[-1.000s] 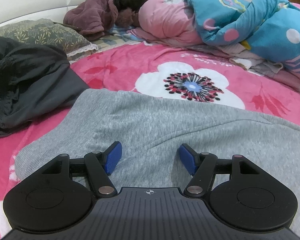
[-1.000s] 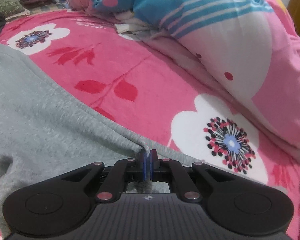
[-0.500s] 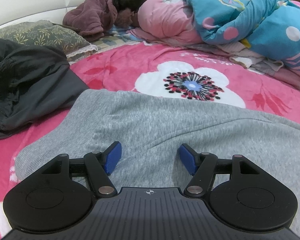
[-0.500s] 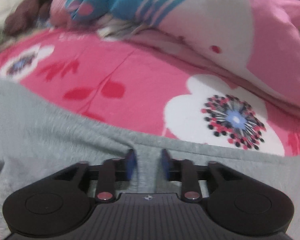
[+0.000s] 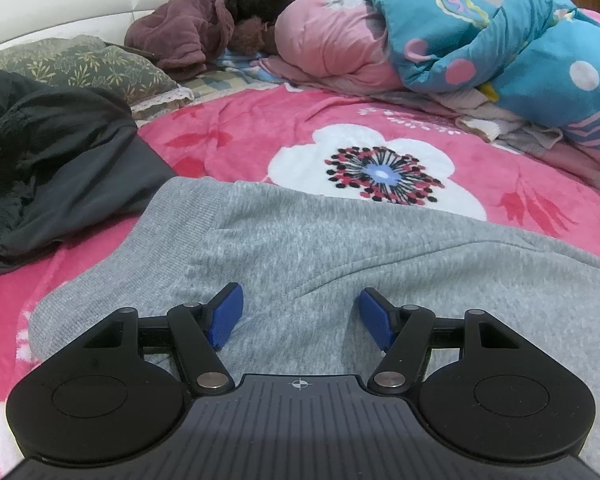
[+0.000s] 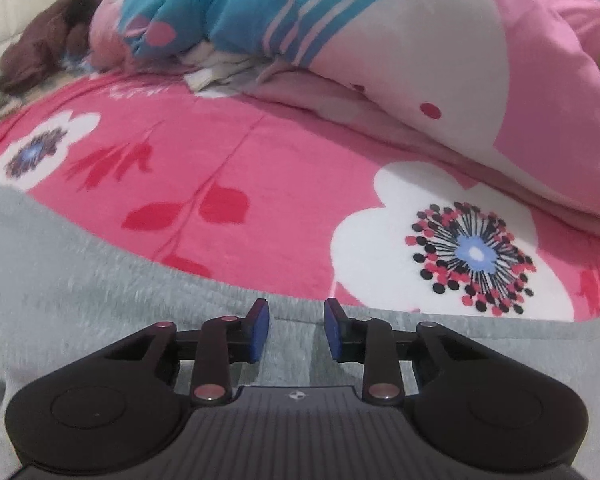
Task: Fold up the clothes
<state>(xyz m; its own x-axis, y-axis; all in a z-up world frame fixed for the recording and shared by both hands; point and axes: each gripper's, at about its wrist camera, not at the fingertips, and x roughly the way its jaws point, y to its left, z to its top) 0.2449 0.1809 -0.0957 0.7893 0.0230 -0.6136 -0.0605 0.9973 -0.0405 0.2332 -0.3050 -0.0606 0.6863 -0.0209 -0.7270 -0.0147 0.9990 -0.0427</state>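
Both tongs, left (image 5: 301, 317) and right (image 6: 296, 330), gape over the grey garment (image 5: 340, 248).

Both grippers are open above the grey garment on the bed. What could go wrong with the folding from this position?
1. Both the left gripper and the right gripper are open, so the grey garment is not held; a lift now would miss it.
2. The dark garment lies close to the grey one's left edge and might be caught in a fold.
3. A deep pinch might also grab the pink blanket.
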